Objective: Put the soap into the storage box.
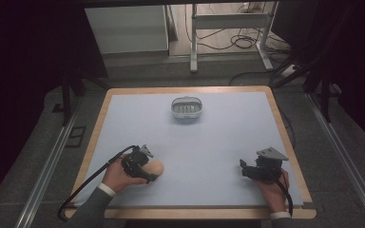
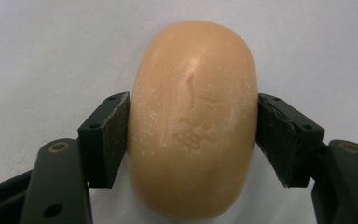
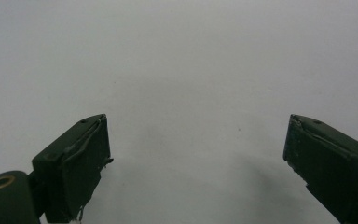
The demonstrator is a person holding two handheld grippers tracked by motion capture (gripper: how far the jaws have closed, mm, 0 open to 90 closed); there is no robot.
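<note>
Peach-coloured soap bar (image 2: 192, 119) held between both pads (image 2: 109, 140) of the left gripper (image 1: 145, 172), closed against its two long sides at about the middle, with the rounded end reaching well past the fingertips and the bar resting on the pale blue mat (image 1: 218, 137). Probably the grasp just made, before carrying toward the small grey soap dish (image 1: 187, 108), well apart, far ahead of the fingers. Better to keep steady, moderate pressure, because soap is smooth and curved and may slip out forward; better also to lift straight up and keep the bar level. Right gripper (image 1: 247, 169) wide open, nothing between its pads (image 3: 77, 170), only bare mat ahead of them. On the top face of the bar, pressed-in marks, perhaps characters or a logo, too worn to read; no other writing visible.
</note>
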